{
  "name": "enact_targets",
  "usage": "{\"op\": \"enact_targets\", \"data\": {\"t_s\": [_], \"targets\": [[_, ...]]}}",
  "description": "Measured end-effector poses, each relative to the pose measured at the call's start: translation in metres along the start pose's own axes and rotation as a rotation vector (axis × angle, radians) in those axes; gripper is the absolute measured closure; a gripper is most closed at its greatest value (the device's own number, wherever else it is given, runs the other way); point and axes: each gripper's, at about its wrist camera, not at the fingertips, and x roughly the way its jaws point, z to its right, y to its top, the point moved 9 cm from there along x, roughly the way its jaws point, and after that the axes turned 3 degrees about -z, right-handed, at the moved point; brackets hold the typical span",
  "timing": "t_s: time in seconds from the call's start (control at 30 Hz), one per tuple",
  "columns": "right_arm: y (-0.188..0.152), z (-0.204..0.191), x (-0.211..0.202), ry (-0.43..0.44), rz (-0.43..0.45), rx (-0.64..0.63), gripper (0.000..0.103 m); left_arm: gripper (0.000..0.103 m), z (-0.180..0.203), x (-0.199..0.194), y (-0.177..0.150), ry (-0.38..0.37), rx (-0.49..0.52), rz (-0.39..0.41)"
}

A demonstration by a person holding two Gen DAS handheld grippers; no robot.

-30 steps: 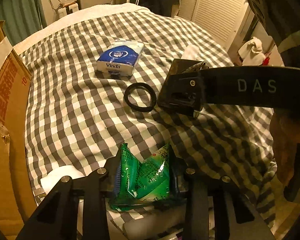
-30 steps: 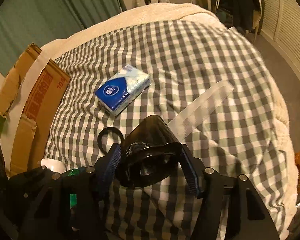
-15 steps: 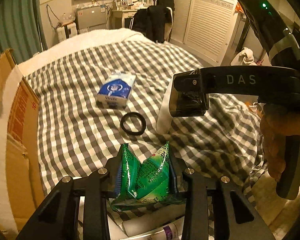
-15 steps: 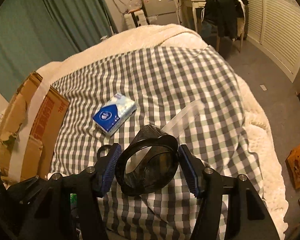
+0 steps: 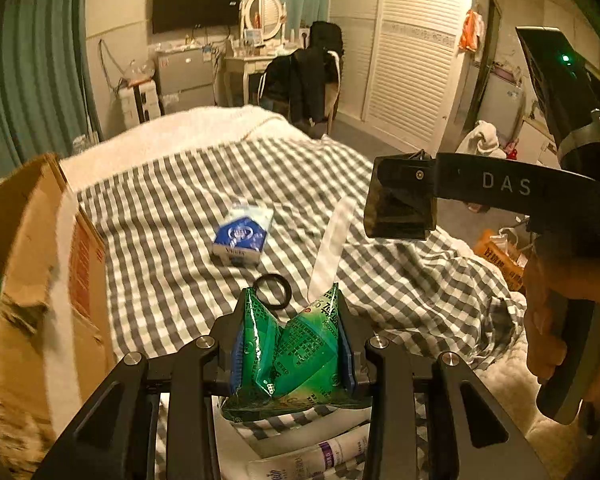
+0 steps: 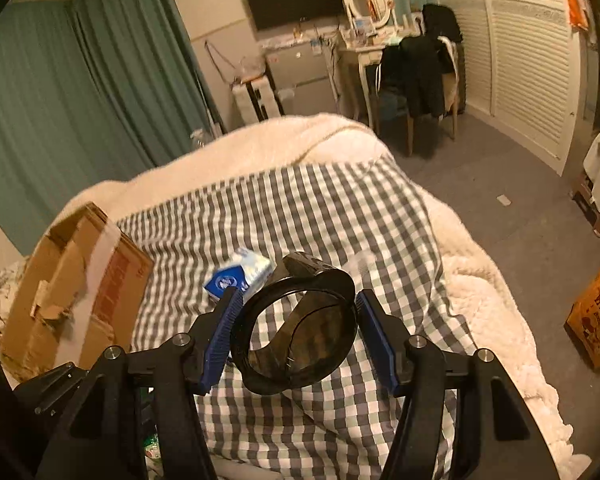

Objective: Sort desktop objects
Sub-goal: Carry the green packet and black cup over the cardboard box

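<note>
My left gripper (image 5: 294,344) is shut on a crumpled green snack packet (image 5: 296,356) and holds it above the near edge of the checked bedspread (image 5: 172,240). My right gripper (image 6: 296,328) is shut on a dark see-through cup (image 6: 300,336), held on its side well above the bed; it also shows in the left wrist view (image 5: 400,212) at the right. A blue Vinda tissue pack (image 5: 242,240) lies mid-bed, also in the right wrist view (image 6: 238,276). A black ring (image 5: 274,290) and a clear ruler (image 5: 332,248) lie near it.
An open cardboard box (image 5: 32,280) stands at the bed's left side, also in the right wrist view (image 6: 72,292). A white tube (image 5: 312,456) lies under my left gripper. A chair with a dark coat (image 6: 420,76) and a desk stand behind. An orange bag (image 6: 596,324) sits on the floor.
Both grippers have risen and tilted up with their loads, so the bed sits lower and farther away and the room behind comes into view. The cup has lifted clear of the bedspread.
</note>
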Motion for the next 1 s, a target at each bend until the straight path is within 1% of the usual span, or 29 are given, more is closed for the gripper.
{"op": "enact_targets", "data": {"t_s": [0.07,0.27,0.4,0.63,0.9,1.0], "targets": [[0.003,-0.005,-0.007,-0.001,0.024,-0.006,0.044,0.066,-0.004,-0.008,0.006,0.016,0.002,0.025],[0.010,-0.020,-0.026,-0.003,0.085,-0.034,0.045,0.066,-0.016,-0.037,0.020,0.023,-0.023,0.087],[0.012,-0.031,-0.032,0.032,0.102,-0.024,0.045,0.066,-0.025,-0.055,0.028,0.045,-0.025,0.124],[0.017,-0.050,-0.048,0.026,0.160,-0.067,0.045,0.066,-0.041,-0.090,0.040,0.081,-0.032,0.197],[0.026,-0.067,-0.069,0.029,0.222,-0.090,0.045,0.066,-0.064,-0.126,0.050,0.119,-0.053,0.266],[0.030,-0.073,-0.080,0.031,0.248,-0.103,0.045,0.066,-0.073,-0.139,0.049,0.129,-0.066,0.287]]}}
